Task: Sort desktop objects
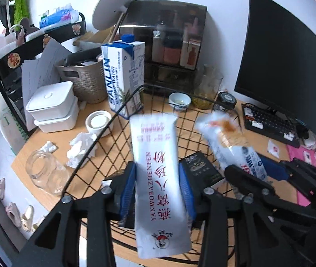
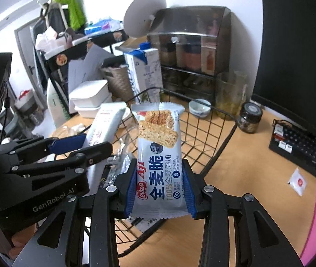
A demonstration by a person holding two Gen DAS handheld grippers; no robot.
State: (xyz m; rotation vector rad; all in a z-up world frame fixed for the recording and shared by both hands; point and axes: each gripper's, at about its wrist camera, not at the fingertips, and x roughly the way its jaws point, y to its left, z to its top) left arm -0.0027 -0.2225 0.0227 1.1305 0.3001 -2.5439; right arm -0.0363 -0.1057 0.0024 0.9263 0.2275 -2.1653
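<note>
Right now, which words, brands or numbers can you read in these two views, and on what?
"YANWOBAZHENFEN": white sachet in the left tool.
"SANLIN": blue-and-white carton.
"Aji", "eviza", "100%": snack bar wrapper in the right tool.
"GenRobot AI": the left tool's housing.
Carton small print, sachet's pink lines: too blurred.

The smoked cabinet's (image 1: 164,33) contents are blurred; the monitor (image 2: 298,44) is cut off by the edge.

Both cameras rode their grippers, angled down and forward over the wire basket (image 1: 113,120) on the desk, close in. The left view looked from the basket's left, the right view from beside it; both shared the basket, the water carton (image 2: 144,69) and the monitor (image 1: 286,62) behind.
</note>
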